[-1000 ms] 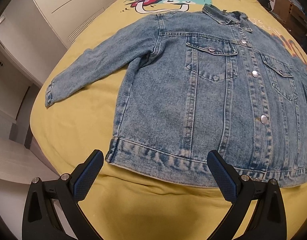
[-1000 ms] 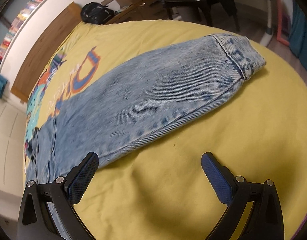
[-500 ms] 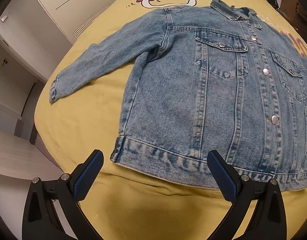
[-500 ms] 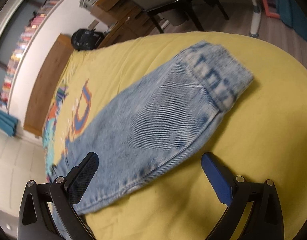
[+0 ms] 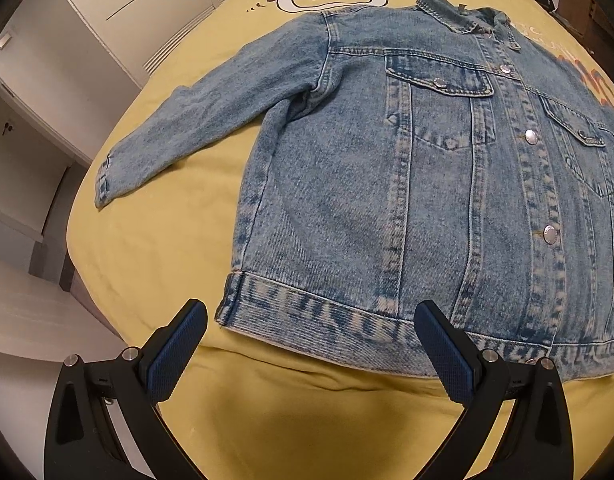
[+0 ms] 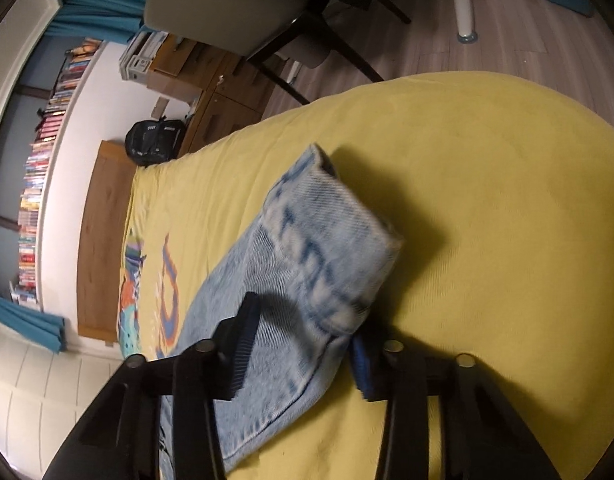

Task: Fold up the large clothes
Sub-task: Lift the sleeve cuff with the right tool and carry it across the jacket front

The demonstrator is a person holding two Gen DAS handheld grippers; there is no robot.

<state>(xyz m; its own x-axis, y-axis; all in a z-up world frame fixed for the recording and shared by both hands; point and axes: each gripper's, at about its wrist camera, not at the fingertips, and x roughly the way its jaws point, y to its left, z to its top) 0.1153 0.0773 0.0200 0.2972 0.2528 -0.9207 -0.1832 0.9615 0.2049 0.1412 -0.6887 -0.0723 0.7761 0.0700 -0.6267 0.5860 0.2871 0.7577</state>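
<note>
The denim jacket (image 5: 447,184) lies face up and spread flat on the yellow bedspread (image 5: 159,248), buttoned down the front, collar pointing toward the cartoon print at the bedspread's far end. Over in the left wrist view, the left gripper (image 5: 311,344) hovers just off the jacket's hem, jaws spread wide with nothing between them — the near corner of the hem sits in the gap beyond the blue pads (image 5: 175,354), untouched. The jacket's one sleeve (image 5: 211,120) stretches out from the shoulder toward the bedspread's edge, beside the white wardrobe doors (image 5: 147,8). Now the right wrist view: the right gripper (image 6: 303,352) is down on the jacket's other sleeve (image 6: 307,280), just behind the cuff (image 6: 335,240), and its jaws are closing with the denim bunched between them. The near finger (image 6: 239,356) presses into the sleeve's fabric, the far pad is mostly hidden under the cloth, and the cuff end stands lifted a little off the bedspread, throwing a dark shadow on the yellow. The picture is blurred here. Beyond the jacket, off the bedspread's far side, stand a chair (image 6: 235,4), a black backpack (image 6: 155,140) and a long shelf of books (image 6: 39,168).
</note>
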